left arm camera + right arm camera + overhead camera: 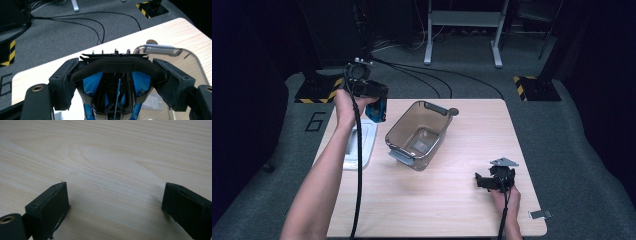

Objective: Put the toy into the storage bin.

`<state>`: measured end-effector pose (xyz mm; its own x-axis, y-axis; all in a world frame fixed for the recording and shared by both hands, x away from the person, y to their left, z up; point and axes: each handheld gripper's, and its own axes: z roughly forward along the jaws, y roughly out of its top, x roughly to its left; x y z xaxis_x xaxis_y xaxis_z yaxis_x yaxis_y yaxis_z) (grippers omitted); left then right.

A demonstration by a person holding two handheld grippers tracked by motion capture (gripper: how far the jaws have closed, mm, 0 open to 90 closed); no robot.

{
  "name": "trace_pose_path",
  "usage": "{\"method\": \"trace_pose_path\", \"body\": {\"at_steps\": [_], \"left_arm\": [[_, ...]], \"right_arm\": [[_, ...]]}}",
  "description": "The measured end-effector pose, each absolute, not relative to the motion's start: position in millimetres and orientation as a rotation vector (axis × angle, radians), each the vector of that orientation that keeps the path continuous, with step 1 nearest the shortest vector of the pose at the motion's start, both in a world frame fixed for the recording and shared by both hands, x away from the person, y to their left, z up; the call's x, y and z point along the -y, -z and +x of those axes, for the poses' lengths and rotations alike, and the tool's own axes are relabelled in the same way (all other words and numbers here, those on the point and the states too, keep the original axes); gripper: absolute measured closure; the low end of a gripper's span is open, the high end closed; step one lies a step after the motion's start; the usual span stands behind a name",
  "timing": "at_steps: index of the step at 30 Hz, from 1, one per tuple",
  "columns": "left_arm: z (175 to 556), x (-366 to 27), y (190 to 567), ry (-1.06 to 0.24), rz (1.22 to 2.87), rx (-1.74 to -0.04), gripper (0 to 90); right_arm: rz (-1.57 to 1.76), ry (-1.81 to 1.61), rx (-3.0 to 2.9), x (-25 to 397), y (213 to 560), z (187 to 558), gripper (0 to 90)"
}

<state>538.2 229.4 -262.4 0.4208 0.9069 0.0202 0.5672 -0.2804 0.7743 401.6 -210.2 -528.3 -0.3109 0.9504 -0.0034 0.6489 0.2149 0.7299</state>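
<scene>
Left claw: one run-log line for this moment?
left claw: shut on blue toy car, raised beside clear bin | right claw: open, low over table | bin: on table
</scene>
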Motion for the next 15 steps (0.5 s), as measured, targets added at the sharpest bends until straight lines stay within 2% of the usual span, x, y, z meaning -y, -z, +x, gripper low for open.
{"method": "trace_pose_path", "body": {"at_steps": [15], "left_arm": [[535.0, -188.4, 240.9, -0.62, 1.996, -1.138, 24.5]], "right_arm": [[1.474, -0.879, -2.041, 210.2, 528.4, 401.6, 6.0]]}}
